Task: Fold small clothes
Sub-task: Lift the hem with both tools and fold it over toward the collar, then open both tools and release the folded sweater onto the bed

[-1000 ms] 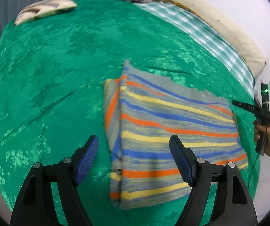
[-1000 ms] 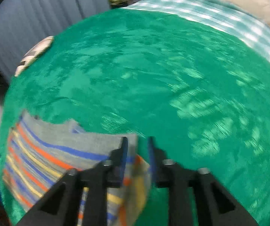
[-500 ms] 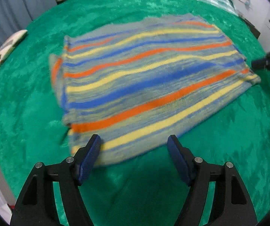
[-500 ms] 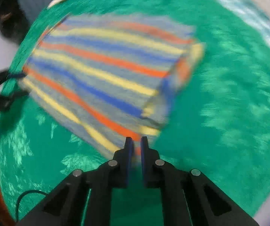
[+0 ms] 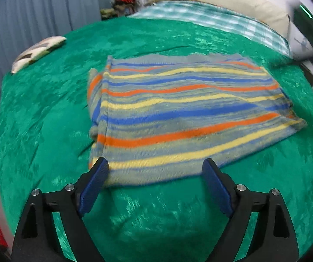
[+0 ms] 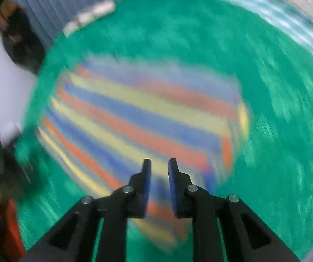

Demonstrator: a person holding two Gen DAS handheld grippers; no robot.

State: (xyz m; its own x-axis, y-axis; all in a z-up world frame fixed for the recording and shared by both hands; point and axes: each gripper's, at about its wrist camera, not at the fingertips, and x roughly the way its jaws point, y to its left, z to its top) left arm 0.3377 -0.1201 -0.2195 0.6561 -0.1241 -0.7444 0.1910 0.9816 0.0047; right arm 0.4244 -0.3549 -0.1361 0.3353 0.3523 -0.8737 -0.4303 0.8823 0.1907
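Striped garment (image 5: 187, 118) lay folded flat on the green bedspread (image 5: 47, 113), centre of bed. Left gripper (image 5: 155, 174) at 6 o'clock of it, fingers just spread wider, nothing between. Right gripper (image 6: 159, 174) fingers narrowly parted, empty, above the blurred garment.

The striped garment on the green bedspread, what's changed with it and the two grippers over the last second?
The right gripper, which pinched the striped garment at a corner a second ago, has let go; its jaws now stand slightly apart above it, holding nothing. The left gripper has just opened wider at the garment's near edge, empty. The garment still lies folded flat on the green bedspread.
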